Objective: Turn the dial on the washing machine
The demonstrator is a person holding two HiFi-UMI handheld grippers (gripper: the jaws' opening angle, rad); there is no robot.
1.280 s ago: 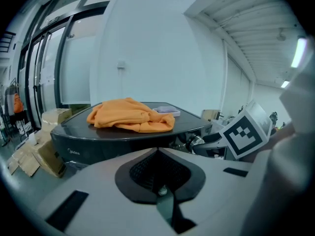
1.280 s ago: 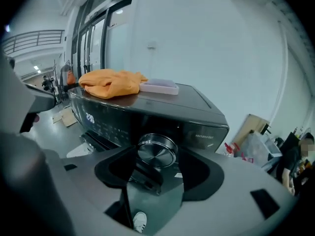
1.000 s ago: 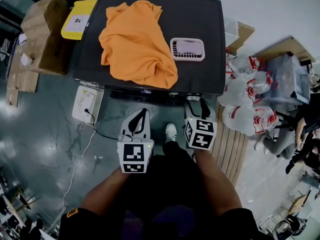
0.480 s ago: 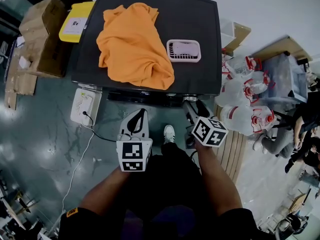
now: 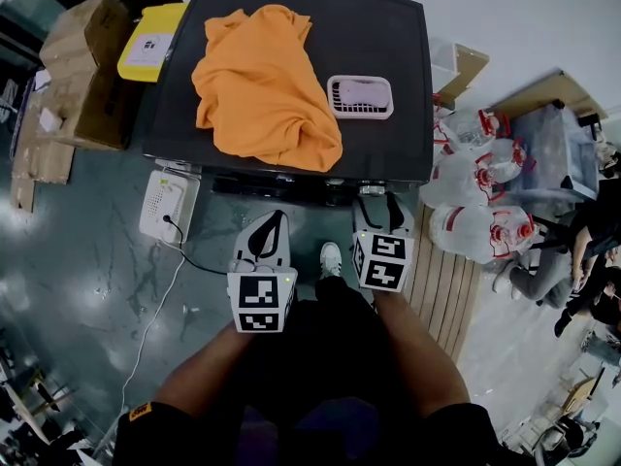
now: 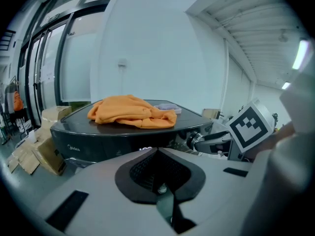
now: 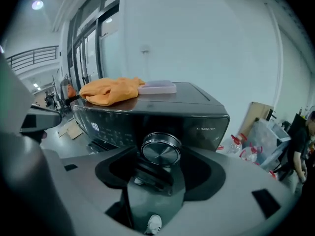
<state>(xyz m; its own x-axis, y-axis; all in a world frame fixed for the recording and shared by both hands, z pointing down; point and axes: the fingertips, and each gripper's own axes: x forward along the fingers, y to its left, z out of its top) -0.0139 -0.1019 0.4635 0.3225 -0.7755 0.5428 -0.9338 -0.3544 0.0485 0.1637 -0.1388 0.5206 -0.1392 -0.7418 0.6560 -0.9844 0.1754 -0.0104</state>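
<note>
The dark washing machine [image 5: 388, 85] carries an orange cloth [image 5: 262, 76] and a pink basket [image 5: 361, 96] on its top. Its silver dial [image 7: 160, 150] sits on the front panel, right of the lit display. My right gripper [image 5: 376, 207] reaches to the panel with its jaws closed around the dial [image 5: 372, 190]; the left gripper view shows those fingers [image 6: 211, 137] on either side of the dial [image 6: 196, 140]. My left gripper [image 5: 279, 217] hangs short of the machine's front, left of the dial, shut and holding nothing; its tips [image 6: 157, 150] meet.
Cardboard boxes [image 5: 82, 66] and a yellow box [image 5: 150, 37] stand left of the machine. A white unit [image 5: 168, 202] with a cable lies on the floor at front left. Water jugs [image 5: 475, 192], a wooden pallet [image 5: 441, 289] and seated people [image 5: 582, 260] are at the right.
The right gripper rolled clockwise at the dial half a second ago and is now back level, as it was one second ago. The left gripper has stayed put.
</note>
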